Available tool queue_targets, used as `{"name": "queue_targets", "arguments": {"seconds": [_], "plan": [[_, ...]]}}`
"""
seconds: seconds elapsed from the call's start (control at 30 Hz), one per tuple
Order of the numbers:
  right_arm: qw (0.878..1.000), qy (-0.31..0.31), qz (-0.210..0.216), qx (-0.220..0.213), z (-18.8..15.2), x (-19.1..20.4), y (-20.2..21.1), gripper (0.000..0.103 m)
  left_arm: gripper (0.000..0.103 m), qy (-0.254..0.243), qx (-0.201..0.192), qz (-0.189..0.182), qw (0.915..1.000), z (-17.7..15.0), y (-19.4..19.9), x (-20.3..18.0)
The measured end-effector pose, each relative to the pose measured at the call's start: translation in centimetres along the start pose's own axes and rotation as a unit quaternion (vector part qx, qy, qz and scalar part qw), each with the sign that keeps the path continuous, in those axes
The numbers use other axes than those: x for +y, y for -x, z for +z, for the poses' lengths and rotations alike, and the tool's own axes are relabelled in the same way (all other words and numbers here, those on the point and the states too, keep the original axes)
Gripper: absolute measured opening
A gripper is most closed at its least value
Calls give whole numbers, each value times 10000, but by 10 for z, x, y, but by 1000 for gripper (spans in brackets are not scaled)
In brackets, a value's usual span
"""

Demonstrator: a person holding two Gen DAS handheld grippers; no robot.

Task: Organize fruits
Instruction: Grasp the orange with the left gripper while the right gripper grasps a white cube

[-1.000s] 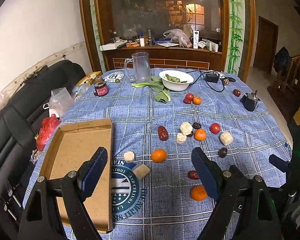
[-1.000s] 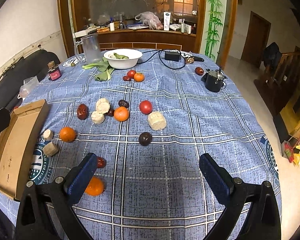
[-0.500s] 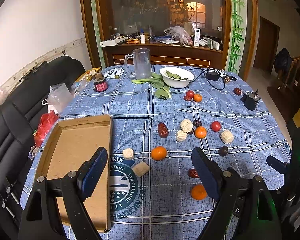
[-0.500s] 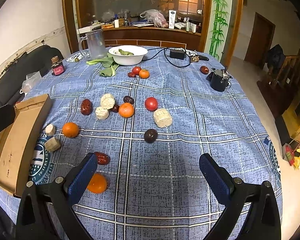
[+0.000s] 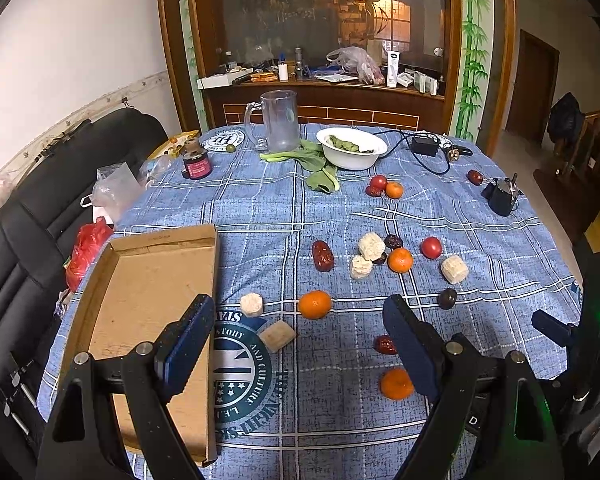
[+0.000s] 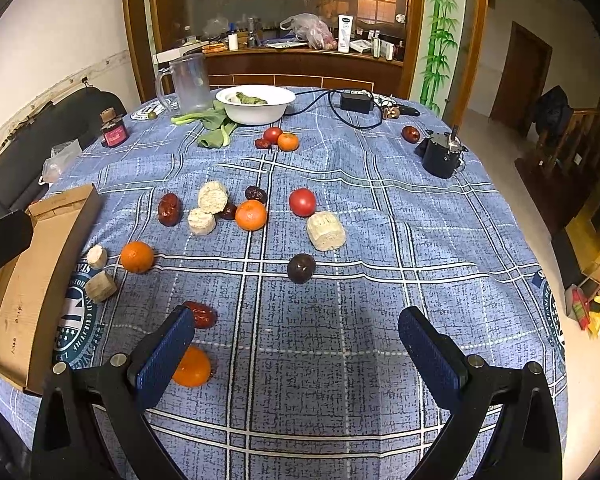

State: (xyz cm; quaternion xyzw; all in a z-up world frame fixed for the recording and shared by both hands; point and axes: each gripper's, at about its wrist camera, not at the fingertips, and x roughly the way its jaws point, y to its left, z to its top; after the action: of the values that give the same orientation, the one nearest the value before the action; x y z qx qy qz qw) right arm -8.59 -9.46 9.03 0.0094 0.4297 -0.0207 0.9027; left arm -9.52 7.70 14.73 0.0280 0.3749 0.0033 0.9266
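Fruit lies scattered on a blue checked tablecloth (image 6: 340, 360). An orange (image 5: 315, 304) sits just beyond my open left gripper (image 5: 300, 320), with pale snack blocks (image 5: 277, 335) beside it. Another orange (image 6: 191, 366) and a red date (image 6: 201, 314) lie by the left finger of my open right gripper (image 6: 296, 332), which holds nothing. Farther off are a dark plum (image 6: 301, 268), a red tomato (image 6: 302, 202), a third orange (image 6: 251, 215) and a large date (image 6: 169, 209). An empty cardboard tray (image 5: 140, 292) lies at the left.
A white bowl (image 5: 351, 153) with greens, a clear jug (image 5: 279, 121), a red jar (image 5: 196, 165) and a power adapter (image 5: 423, 145) with its cable stand at the table's far side. A black pot (image 6: 441, 156) is at the right. A black sofa (image 5: 32, 208) flanks the left.
Both views have shifted slightly, so the table's objects sit a little lower and nearer in the pictures. Both grippers stay open and no fruit has moved.
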Motion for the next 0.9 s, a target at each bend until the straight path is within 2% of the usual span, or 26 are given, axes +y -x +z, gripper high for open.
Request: {"name": "queue_targets", "arguments": {"seconds": [0.47, 0.77, 0.9], "plan": [[9998, -6, 10, 220, -5, 0, -14, 102, 86, 91, 350, -94, 9993, -5, -23, 7], [9989, -59, 273, 378, -12, -11, -22, 102, 86, 847, 781, -233, 9931, -9, -54, 83], [9991, -120, 226, 326, -10, -21, -23, 102, 86, 784, 1036, -392, 9907, -17, -66, 83]]}}
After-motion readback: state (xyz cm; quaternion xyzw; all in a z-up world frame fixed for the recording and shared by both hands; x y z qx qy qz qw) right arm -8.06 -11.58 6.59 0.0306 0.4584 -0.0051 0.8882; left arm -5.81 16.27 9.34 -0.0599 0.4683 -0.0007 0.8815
